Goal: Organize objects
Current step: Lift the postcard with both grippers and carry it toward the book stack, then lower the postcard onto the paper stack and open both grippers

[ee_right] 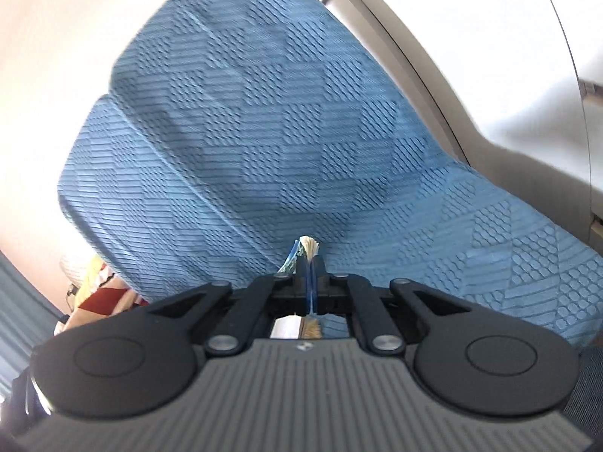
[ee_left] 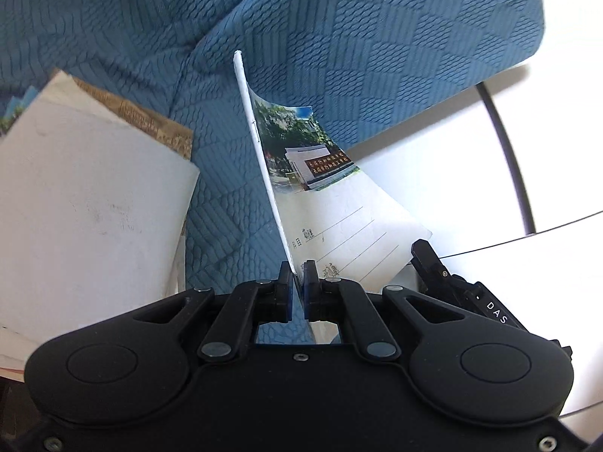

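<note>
My left gripper [ee_left: 297, 269] is shut on a thin white notebook [ee_left: 339, 207] with a building photo and ruled lines on its cover. It holds it upright by one corner above the blue patterned sofa [ee_left: 339, 56]. My right gripper [ee_right: 309, 260] is shut on the edge of a stack of booklets [ee_right: 307, 245], seen end-on, with the blue sofa [ee_right: 264, 132] behind. The other gripper's tip [ee_left: 433, 263] shows at the lower right of the left wrist view.
More books [ee_left: 86, 196], one white and one brown-covered, lie to the left in the left wrist view. A white tiled floor [ee_left: 452, 143] lies to the right. A colourful object [ee_right: 101, 282] sits at the sofa's left end in the right wrist view.
</note>
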### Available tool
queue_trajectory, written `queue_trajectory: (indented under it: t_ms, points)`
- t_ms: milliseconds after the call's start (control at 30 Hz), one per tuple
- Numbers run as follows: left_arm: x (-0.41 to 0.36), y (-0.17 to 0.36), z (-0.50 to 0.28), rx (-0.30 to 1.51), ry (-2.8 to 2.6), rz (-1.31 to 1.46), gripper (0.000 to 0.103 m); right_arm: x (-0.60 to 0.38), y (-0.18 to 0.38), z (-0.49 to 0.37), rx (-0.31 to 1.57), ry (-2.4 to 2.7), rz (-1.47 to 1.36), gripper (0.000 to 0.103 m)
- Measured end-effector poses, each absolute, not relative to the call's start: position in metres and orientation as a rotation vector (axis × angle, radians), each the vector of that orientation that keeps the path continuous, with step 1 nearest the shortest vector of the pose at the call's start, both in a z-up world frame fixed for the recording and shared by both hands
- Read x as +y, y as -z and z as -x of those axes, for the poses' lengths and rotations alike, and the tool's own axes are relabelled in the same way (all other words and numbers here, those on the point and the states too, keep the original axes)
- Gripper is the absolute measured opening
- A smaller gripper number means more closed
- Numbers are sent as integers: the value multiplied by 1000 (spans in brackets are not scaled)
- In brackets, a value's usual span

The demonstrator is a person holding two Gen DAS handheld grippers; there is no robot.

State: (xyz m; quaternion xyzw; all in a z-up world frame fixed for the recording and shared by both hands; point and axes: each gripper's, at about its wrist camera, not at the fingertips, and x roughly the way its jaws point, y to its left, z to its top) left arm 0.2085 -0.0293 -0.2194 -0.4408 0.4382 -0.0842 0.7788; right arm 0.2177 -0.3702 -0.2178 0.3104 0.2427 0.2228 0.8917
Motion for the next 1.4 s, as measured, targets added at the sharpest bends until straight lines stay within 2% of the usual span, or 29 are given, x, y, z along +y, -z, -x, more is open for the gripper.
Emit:
queue_trajectory:
  t_ms: [300,600,867,1400]
  points:
    - [7,164,-193,852,195,918,4,-343,164,-194,450,-525,-628,4]
    - [46,146,-166,772,183,930,4,-299,134,-177,435,-580,-569,4]
    - [84,158,-158,807,156,892,3,-265,154,-154,470,-543,-547,4]
    - [98,234,-166,953,71,788,3,-234,228,-147,649,-448,-517,4]
